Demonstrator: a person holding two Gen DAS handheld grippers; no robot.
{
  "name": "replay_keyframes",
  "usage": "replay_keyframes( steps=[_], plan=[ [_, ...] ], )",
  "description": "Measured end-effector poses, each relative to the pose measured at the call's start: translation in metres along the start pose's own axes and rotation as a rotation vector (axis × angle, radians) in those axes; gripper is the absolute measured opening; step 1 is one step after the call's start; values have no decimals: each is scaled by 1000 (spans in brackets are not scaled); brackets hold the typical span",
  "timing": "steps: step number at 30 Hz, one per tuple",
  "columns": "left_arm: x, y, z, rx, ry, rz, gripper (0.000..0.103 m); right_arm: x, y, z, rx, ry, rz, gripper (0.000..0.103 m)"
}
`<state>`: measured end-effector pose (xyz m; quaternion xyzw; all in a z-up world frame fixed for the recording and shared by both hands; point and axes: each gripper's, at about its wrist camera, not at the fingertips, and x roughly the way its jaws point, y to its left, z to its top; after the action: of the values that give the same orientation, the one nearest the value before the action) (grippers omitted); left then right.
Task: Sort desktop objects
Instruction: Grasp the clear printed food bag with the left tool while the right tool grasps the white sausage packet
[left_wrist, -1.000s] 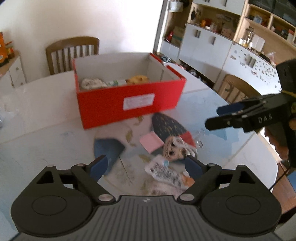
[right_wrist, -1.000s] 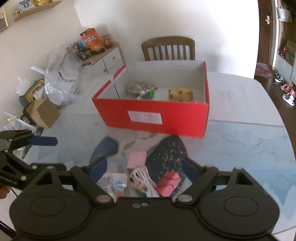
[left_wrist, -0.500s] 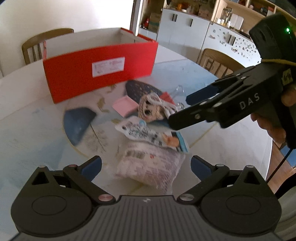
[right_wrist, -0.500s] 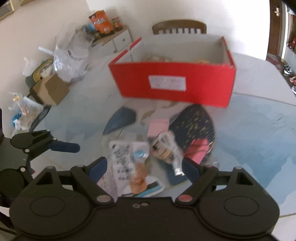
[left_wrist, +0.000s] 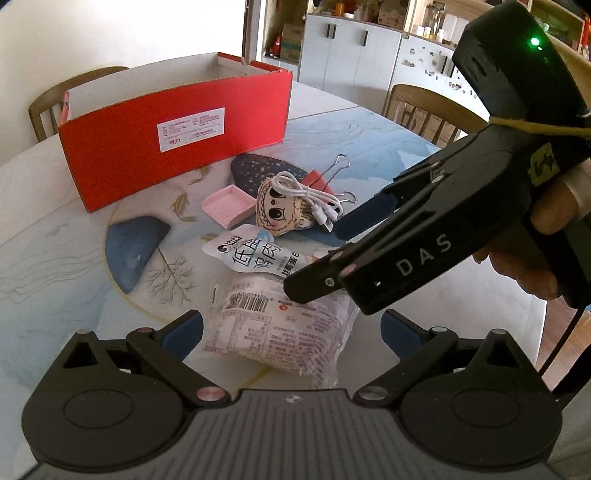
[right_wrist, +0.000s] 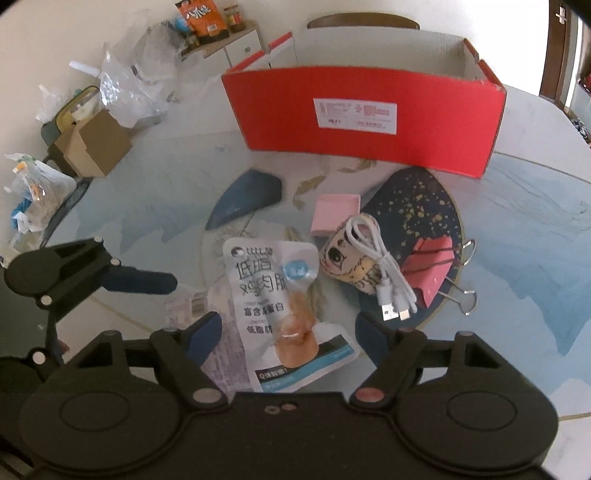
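The chicken-breast snack pouch (right_wrist: 284, 314) lies flat on the table (right_wrist: 517, 258) directly between the fingers of the right gripper (right_wrist: 288, 328). Its long axis runs straight away from that gripper, printed top end toward the red box (right_wrist: 369, 110), lower end under the gripper body. The right jaws have just been closing, yet they stand apart on either side of the pouch and do not press it. A clear bread packet (left_wrist: 284, 325) lies partly under the pouch, between the fingers of the left gripper (left_wrist: 291, 328), whose jaws are spread wide and clear of it. Ahead and to the right of the right gripper, a doll-face plush (right_wrist: 351, 262) carries a white cable (right_wrist: 384, 269), beside a pink binder clip (right_wrist: 432, 266). A pink tray (right_wrist: 336, 214) sits further ahead.
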<state>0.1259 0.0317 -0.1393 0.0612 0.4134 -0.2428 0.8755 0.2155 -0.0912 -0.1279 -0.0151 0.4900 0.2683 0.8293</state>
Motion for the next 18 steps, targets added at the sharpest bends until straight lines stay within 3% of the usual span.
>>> replay_keyframes(
  steps=[14,18],
  plan=[
    [16,-2,-5,75,-4,26,101,10,-8,8,18,0,11,69],
    [20,0,-8,79,5,55,94,9,-7,15,30,-9,20,67]
  ],
)
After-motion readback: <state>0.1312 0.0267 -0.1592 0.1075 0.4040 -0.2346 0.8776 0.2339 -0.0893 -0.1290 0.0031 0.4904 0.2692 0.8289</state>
